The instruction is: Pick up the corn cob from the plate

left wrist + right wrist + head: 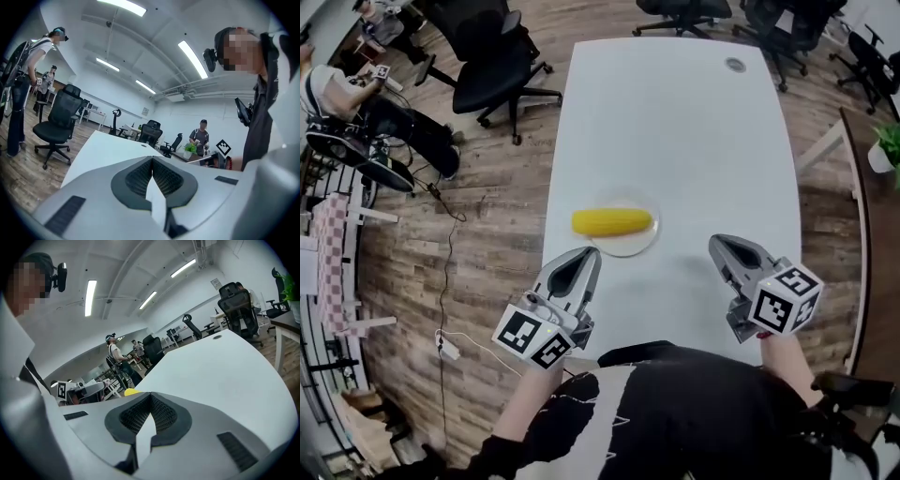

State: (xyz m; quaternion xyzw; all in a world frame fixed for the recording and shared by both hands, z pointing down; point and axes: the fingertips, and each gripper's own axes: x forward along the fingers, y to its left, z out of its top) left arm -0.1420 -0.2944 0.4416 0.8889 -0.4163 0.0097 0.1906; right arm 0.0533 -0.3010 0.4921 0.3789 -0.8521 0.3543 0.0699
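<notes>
Corn cob: I see the corn cob (612,221) lying on its side across the plate (639,247), with its left end poking past the rim. In the right gripper view only a yellow sliver shows above the jaws.
Plate: clear and round, on the white table (675,131), nearer my end and toward the left edge.
Left gripper: my left gripper (589,253) has its jaws pressed together with nothing between them. Its tip is near the plate's near-left rim and clear of the cob.
Right gripper: my right gripper (718,243) also has its jaws together and empty. It is off to the plate's right, apart from it.
Far end of table: a small round grommet (735,65).
Around the table: black office chairs (492,70) on a wood floor, and a potted plant (889,145) at the right.
</notes>
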